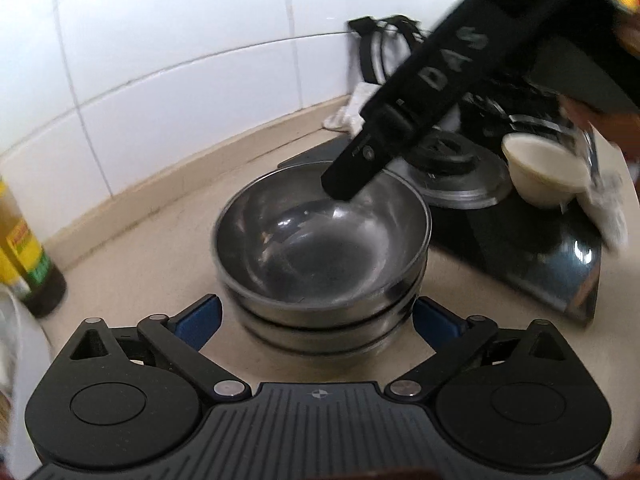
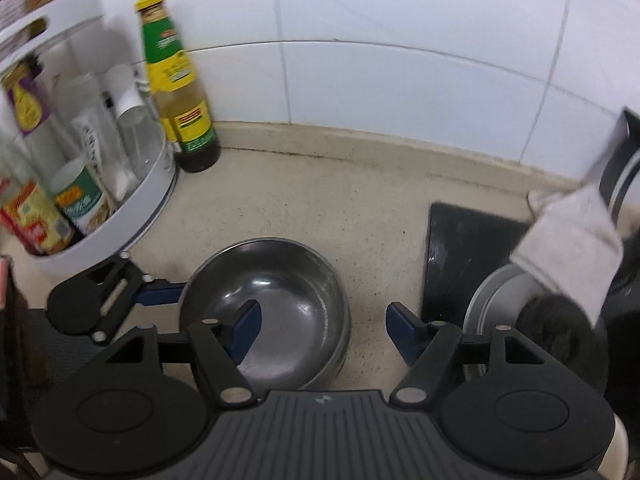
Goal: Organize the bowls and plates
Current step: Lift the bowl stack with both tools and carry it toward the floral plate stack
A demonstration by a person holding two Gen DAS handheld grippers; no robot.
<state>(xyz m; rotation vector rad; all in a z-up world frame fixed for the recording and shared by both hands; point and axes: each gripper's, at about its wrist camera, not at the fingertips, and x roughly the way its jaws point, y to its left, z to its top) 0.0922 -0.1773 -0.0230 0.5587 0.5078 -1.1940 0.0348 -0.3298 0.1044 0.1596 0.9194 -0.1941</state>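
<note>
A stack of steel bowls [image 1: 320,248] stands on the beige counter; it also shows in the right wrist view [image 2: 276,308]. My left gripper [image 1: 316,316] is open, its blue pads on either side of the stack's lower part, not clearly touching. My right gripper [image 2: 324,332] is open and empty above the stack, its left finger [image 2: 244,328] over the top bowl's inside. The right gripper's black body [image 1: 420,92] reaches in from the upper right in the left wrist view. A small white bowl [image 1: 544,168] sits on the stove at the right.
A black glass stove [image 1: 520,248] with a steel pot lid [image 1: 460,176] lies to the right. A sauce bottle [image 2: 176,84] and a white round rack of jars [image 2: 92,184] stand to the left. A grey cloth [image 2: 572,248] hangs at the right. The tiled wall is behind.
</note>
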